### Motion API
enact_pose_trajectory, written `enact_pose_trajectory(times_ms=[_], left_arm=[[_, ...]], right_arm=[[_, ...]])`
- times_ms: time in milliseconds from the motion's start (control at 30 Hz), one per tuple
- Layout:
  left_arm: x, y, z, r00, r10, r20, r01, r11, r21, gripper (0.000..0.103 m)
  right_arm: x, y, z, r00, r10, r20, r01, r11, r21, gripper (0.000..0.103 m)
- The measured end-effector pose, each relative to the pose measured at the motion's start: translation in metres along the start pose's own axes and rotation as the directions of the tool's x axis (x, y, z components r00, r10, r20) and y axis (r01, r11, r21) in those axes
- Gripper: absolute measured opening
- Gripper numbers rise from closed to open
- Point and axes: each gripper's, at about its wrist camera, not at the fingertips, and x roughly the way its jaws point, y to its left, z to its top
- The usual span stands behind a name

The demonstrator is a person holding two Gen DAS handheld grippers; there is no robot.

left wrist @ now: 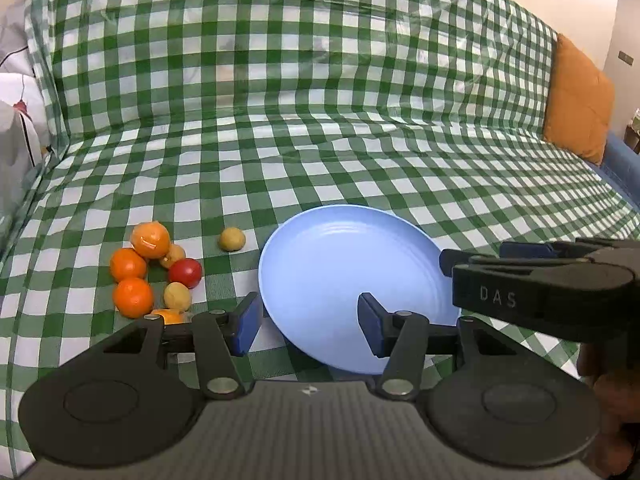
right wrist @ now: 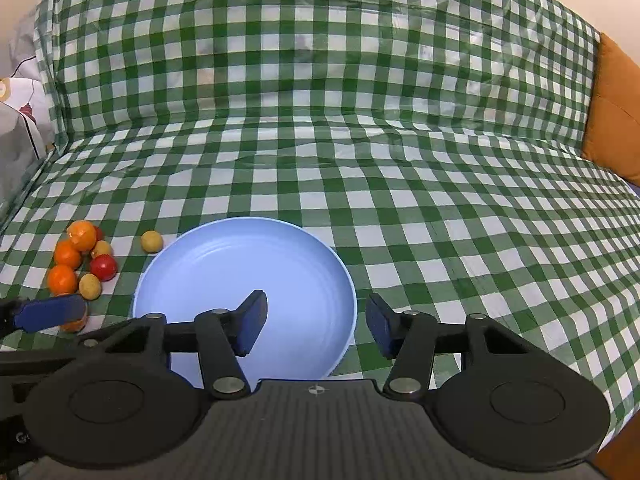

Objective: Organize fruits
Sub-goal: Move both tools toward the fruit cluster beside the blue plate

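Observation:
An empty light-blue plate (left wrist: 340, 264) (right wrist: 240, 264) lies on the green-checked cloth. Left of it sits a cluster of fruit: three oranges (left wrist: 133, 297) (right wrist: 62, 279), a red round fruit (left wrist: 185, 273) (right wrist: 103, 267) and small tan fruits (left wrist: 177, 296) (right wrist: 89, 286). One tan fruit (left wrist: 231, 239) (right wrist: 151, 241) lies apart, near the plate. My left gripper (left wrist: 310, 326) hangs open over the plate's near-left rim, holding nothing. Its left finger (right wrist: 48, 314) half hides another orange fruit (left wrist: 170, 316). My right gripper (right wrist: 316, 326) is open over the plate's near-right rim, nothing between its pads.
The checked cloth (left wrist: 320, 120) covers a sofa seat and its backrest. An orange cushion (left wrist: 578, 98) (right wrist: 614, 120) leans at the far right. White patterned fabric (left wrist: 16, 120) lies at the left edge. The right gripper's black body (left wrist: 540, 288) reaches in beside the plate.

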Motion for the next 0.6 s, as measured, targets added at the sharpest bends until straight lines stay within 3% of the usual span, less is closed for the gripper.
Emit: enact_pose_trajectory(times_ms=[200,467,533,567,600], left_arm=[[-0.0024,-0.0011,-0.0013,1.0,-0.002,0.004,0.002,1.0,-0.012,0.058],[-0.0008,-0.0033,-0.0023,1.0,-0.015,-0.004,0.015,1.0,-0.024,0.058],[-0.0006,-0.0048,-0.0022,1.0,-0.025,-0.007,0.025,1.0,-0.011,0.042],[-0.0014,-0.0048,-0.0012,0.999,-0.034,-0.005,0.034,0.999,0.004,0.022],[-0.0039,-0.0037,0.0,0.999,-0.037,0.008,0.037,0.999,0.022,0.01]], right_arm=[[-0.0023,0.0,-0.001,0.999,0.036,0.005,-0.036,0.999,0.004,0.058],[0.0049,-0.0019,0.0018,1.0,0.008,0.009,-0.008,1.0,-0.006,0.059],[0.0029,-0.0009,0.0024,1.0,0.008,0.021,-0.008,1.0,-0.013,0.059],[0.0017,-0.0009,0.0021,1.0,0.01,0.03,-0.009,1.0,-0.013,0.058],[0.0006,-0.0004,0.0024,0.999,0.007,0.04,-0.007,1.0,-0.011,0.051]])
